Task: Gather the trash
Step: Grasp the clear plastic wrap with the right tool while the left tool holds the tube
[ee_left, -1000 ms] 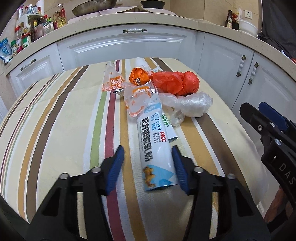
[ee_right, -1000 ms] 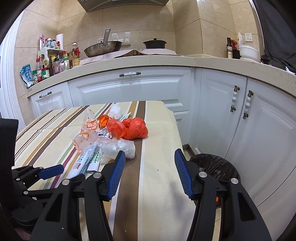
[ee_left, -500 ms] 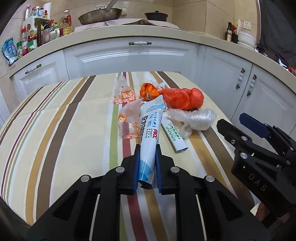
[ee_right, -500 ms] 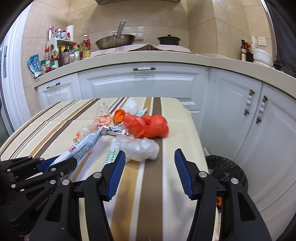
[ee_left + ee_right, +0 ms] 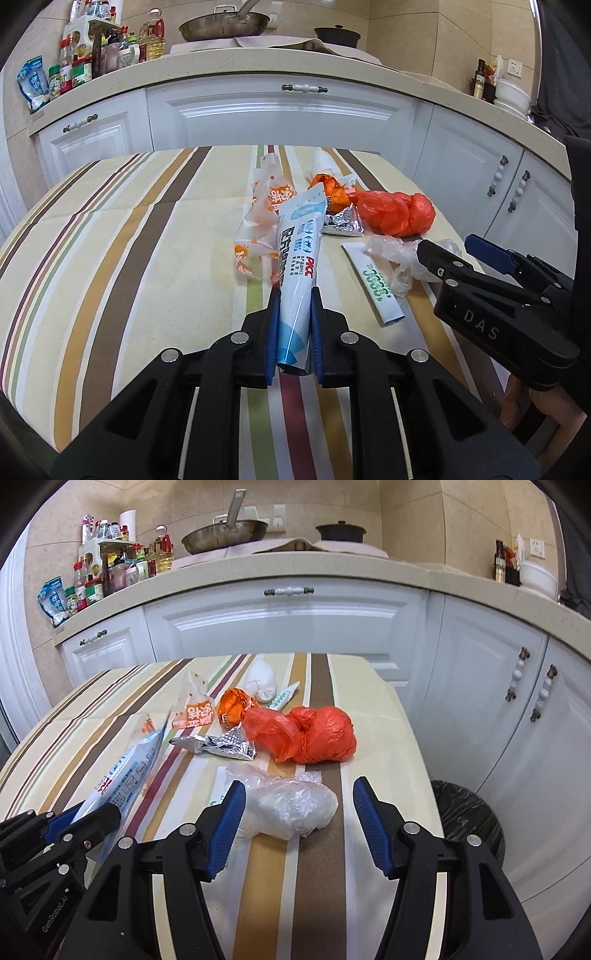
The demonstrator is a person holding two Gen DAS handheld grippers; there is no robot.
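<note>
**Item 1. L claw** (image 5: 293,325): clamped on blue/white sachet (image 5: 297,258), pads pinching its near end. Far end lifts clear of the worktop (image 5: 110,240) and points at the pile. Held by the tail prob. because that end lay closest and flattest. Print: red "PICC" plus Chinese characters, not read further.

**Item 2. R claw** (image 5: 297,823): jaws apart, nothing gripped. Clear crumpled plastic bag (image 5: 291,805) sits between the blue pads; L pad looks v. close to it, contact can't be told. Judged: lined up for next pick. Bag is soft and should squash under the pads, so aim for the bulk, not a loose edge.

**Item 3. Trash left on striped worktop, centre-right cluster:**
- orange knotted bag (image 5: 314,734), beyond clear bag
- silver foil wrapper (image 5: 218,746), touching orange bag's L side
- orange/white snack packets (image 5: 194,709), Chinese print
- small orange ball wrapper (image 5: 234,707)
- white wad (image 5: 262,681), far end
- white sachet w/ green lettering (image 5: 375,284), partly under clear bag; text too skewed to read

**Item 4. Bin** (image 5: 469,819): black-lined, on floor just off worktop's R edge, below cabinets. Likely drop point; nearer R claw.

**Item 5. Markings on rig:** "DAS" on R claw body (L view); "GenRobot.AI" on L claw body (R view).

**Status (est.):** early; one piece in hand, rest not yet collected.
</note>
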